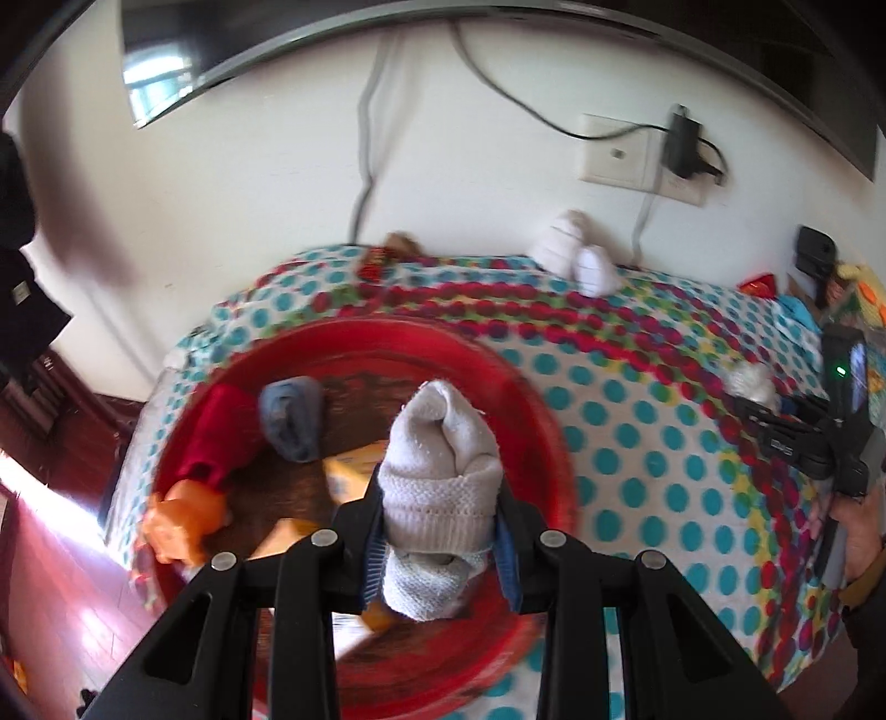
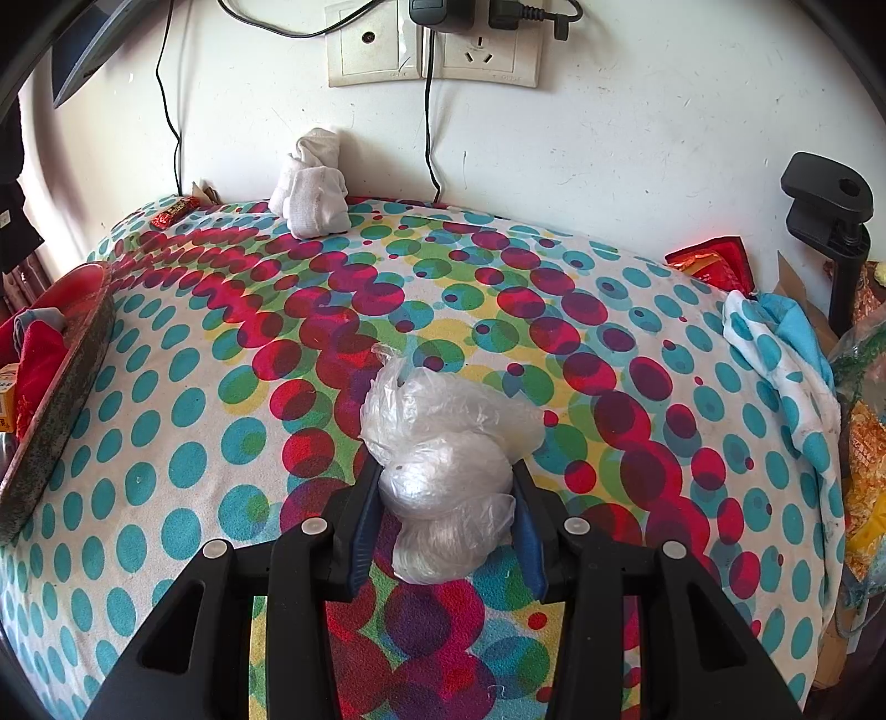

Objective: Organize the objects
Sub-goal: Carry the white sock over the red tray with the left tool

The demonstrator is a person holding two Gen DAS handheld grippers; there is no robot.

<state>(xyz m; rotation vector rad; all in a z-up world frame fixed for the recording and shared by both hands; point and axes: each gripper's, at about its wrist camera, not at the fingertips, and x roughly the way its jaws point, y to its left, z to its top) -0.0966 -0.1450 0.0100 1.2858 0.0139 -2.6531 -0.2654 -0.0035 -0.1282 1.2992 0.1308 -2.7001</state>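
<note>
My left gripper (image 1: 440,498) is shut on a rolled grey-white sock (image 1: 440,476), which hangs over the red round basin (image 1: 531,387). Inside the basin lie a red cloth (image 1: 213,437), a blue-grey sock roll (image 1: 293,418), an orange toy (image 1: 183,520) and yellow boxes (image 1: 354,471). My right gripper (image 2: 448,487) is shut on a crumpled clear plastic bag (image 2: 443,437) that rests on the dotted cloth (image 2: 166,443). From the left wrist view the right gripper (image 1: 797,437) shows at the right edge, with the bag (image 1: 750,382) at its tips.
A white sock bundle (image 2: 313,188) sits at the back by the wall, a red snack packet (image 2: 174,213) to its left. Red packets (image 2: 711,263), a folded dotted cloth (image 2: 775,354) and a black clamp stand (image 2: 830,221) crowd the right edge. Cables hang from wall sockets (image 2: 432,50).
</note>
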